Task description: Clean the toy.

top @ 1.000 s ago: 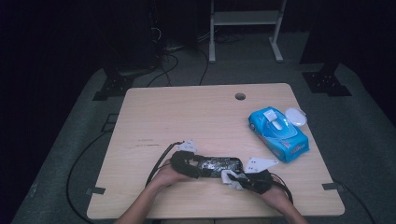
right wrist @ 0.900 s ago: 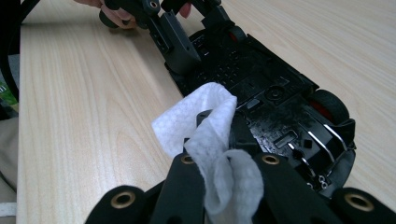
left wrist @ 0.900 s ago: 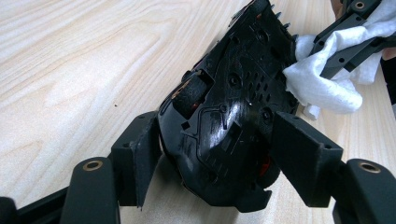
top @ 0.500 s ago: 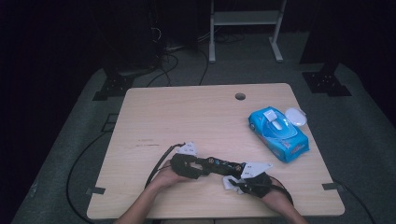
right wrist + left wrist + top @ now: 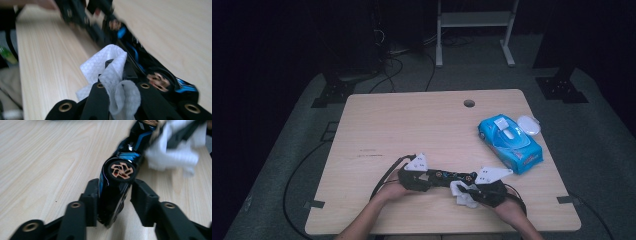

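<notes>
A black toy car (image 5: 447, 176) with blue stripes and copper wheels lies near the table's front edge. My left gripper (image 5: 428, 178) is shut on one end of the toy car (image 5: 117, 185), its jaws pressing both sides just behind a wheel (image 5: 122, 169). My right gripper (image 5: 473, 191) comes in from the other end and is shut on a crumpled white wipe (image 5: 461, 193). The wipe (image 5: 110, 67) is folded over the right gripper (image 5: 119, 71) jaws and rests against the car (image 5: 140, 62). From the left gripper (image 5: 116, 189) the wipe (image 5: 172, 155) shows at the car's far end.
A blue pack of wipes (image 5: 510, 143) lies at the table's right side, with a white oval lid (image 5: 528, 125) beside it. A cable hole (image 5: 469, 103) sits near the far edge. Cables trail off the table's front left.
The right gripper with the wipe has shifted slightly back and forth along the car. The left gripper has kept its hold in nearly the same place.
</notes>
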`<state>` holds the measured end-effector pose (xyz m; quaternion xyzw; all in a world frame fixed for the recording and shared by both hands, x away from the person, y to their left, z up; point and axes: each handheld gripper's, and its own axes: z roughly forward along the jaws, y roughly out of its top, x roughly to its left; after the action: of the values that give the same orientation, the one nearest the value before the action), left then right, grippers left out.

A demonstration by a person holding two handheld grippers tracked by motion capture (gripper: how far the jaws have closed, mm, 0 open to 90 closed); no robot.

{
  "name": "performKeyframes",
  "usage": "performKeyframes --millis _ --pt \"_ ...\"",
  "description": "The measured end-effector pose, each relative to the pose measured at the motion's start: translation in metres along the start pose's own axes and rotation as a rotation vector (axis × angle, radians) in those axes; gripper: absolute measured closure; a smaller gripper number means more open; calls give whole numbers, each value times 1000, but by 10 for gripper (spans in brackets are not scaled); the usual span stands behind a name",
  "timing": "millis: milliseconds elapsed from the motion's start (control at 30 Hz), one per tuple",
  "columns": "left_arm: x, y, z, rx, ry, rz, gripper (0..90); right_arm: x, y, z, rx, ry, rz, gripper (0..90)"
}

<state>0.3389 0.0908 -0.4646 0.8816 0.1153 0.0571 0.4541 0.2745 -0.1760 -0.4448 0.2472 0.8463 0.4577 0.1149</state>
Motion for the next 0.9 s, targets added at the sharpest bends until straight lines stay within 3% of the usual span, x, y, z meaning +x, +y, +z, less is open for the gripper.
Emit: performKeyframes --millis 100,167,267,333,467,567,600,633,667,767,833,900 --pt "0 -1 -1 2 11 8 679 0 10 -2 -27 0 17 854" --pt "1 -2 -2 0 17 16 694 2 27 3 -36 -17 10 852" --pt "-1 -2 -2 1 26 31 701 3 41 12 -25 -38 17 851" --pt "-2 -2 -2 -1 30 44 702 3 55 29 -6 -68 10 851" --pt "-2 -4 -5 0 33 59 704 4 58 45 59 -87 -13 851" --pt "-1 -5 -7 4 34 59 705 0 56 42 57 -111 2 852" --pt "-1 -5 -7 2 36 53 705 -5 53 36 74 -157 15 852" --pt "-1 -5 -7 3 37 54 705 -9 51 34 69 -160 26 852" --pt "-1 -5 -6 2 39 56 704 -10 50 33 63 -158 50 852" --pt "0 -5 -6 1 38 44 704 -4 53 37 62 -141 41 852" --pt "1 -6 -8 3 41 42 704 5 58 44 58 -155 -2 852" --pt "1 -7 -9 0 38 33 704 6 61 48 46 -109 15 852"
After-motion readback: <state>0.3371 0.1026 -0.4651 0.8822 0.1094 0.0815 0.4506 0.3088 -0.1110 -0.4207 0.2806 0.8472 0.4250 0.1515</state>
